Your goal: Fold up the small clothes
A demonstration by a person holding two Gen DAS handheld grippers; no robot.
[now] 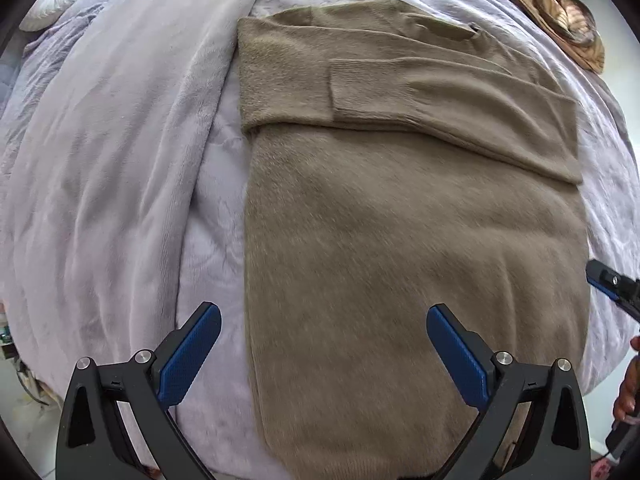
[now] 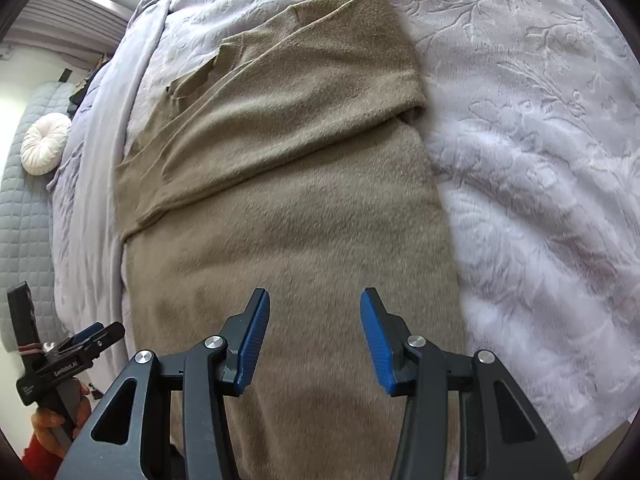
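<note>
A tan knitted sweater (image 1: 400, 240) lies flat on the bed with both sleeves folded across its upper part; it also shows in the right wrist view (image 2: 296, 216). My left gripper (image 1: 324, 320) is open and empty, hovering over the sweater's lower left edge. My right gripper (image 2: 314, 312) is open and empty above the sweater's lower middle. The right gripper's tip (image 1: 612, 284) shows at the right edge of the left wrist view. The left gripper (image 2: 76, 352) shows at the lower left of the right wrist view.
A pale lilac bedspread (image 2: 540, 160) covers the bed. A plush blanket (image 1: 112, 160) lies bunched left of the sweater. A round white cushion (image 2: 44, 148) sits by a grey quilted headboard (image 2: 24, 220). Striped brown fabric (image 1: 560, 12) lies at the far right corner.
</note>
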